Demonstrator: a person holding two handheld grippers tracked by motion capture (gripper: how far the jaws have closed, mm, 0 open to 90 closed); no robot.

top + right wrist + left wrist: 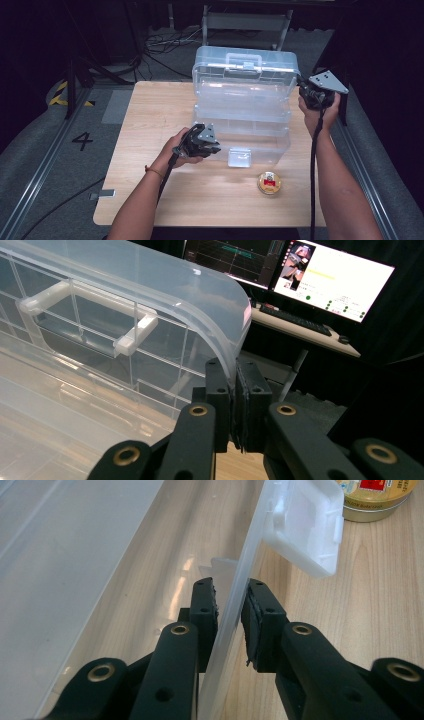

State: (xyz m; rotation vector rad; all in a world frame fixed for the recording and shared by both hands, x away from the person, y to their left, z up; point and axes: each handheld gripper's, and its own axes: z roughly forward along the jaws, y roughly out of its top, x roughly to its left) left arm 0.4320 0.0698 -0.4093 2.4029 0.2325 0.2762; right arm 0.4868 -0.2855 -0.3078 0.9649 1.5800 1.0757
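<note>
A clear plastic tiered storage box (245, 100) stands on the wooden table (150, 115), its lid (150, 285) raised at the back with a carry handle (90, 295). My left gripper (215, 147) is at the box's front left corner. In the left gripper view it (231, 587) is shut on the thin clear front wall (250, 555), one pad on each side, near the white latch (305, 525). My right gripper (302, 90) sits at the lid's right end, and in the right gripper view it (234, 365) is shut on the lid's curved rim.
A small round gold tin (269, 182) with a red label lies on the table in front of the box, near its right half. Behind the table are cables and a metal stand (245, 22). Monitors (340, 275) glow on a desk beyond the lid.
</note>
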